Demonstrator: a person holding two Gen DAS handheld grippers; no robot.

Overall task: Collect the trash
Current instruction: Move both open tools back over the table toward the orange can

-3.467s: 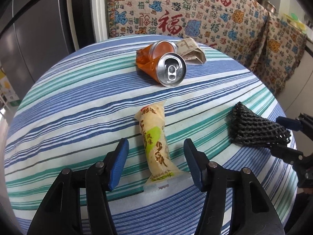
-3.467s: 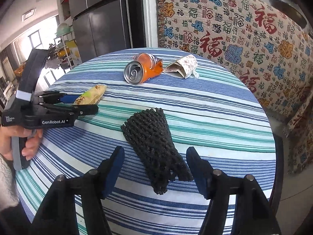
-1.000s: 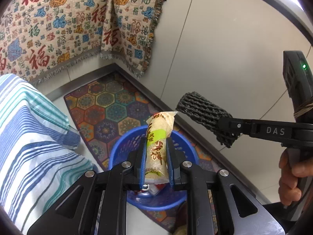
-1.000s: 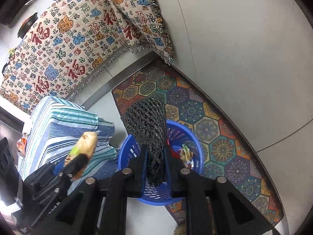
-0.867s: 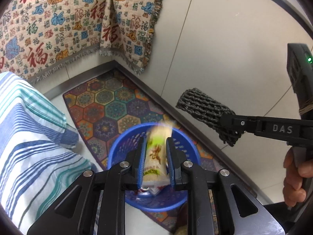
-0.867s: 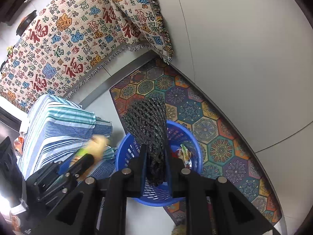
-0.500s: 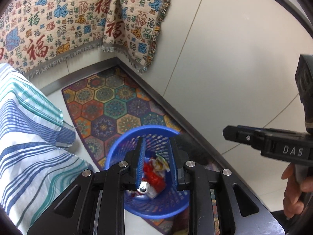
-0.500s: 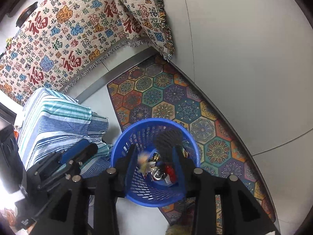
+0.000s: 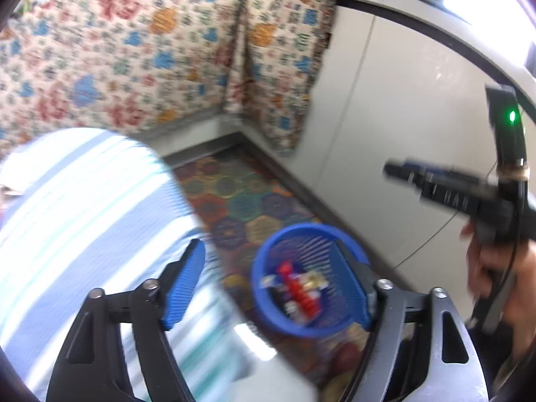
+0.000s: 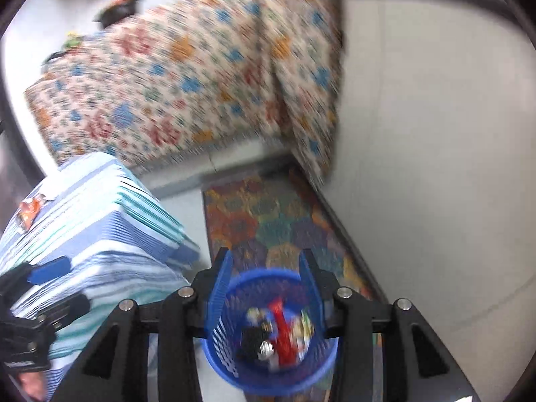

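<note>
Both tools are hanging above the blue trash basket (image 10: 268,361), which is standing on the patterned rug (image 10: 268,221) beside the striped tabletop (image 9: 83,207). The left tool (image 9: 274,288) is gaping wide, its jaws having just been opening with nothing between them. The right tool (image 10: 268,288) is also parting, jaws empty. Wrappers, a can and a dark mesh piece are lying inside the basket.

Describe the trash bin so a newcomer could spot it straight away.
Find the round table under a blue, white and teal striped tablecloth; on the floor beside it lies a multicoloured hexagon-patterned rug. On that rug stands the round blue plastic slatted basket, the only solid-blue container there, with wrappers and trash inside.
</note>
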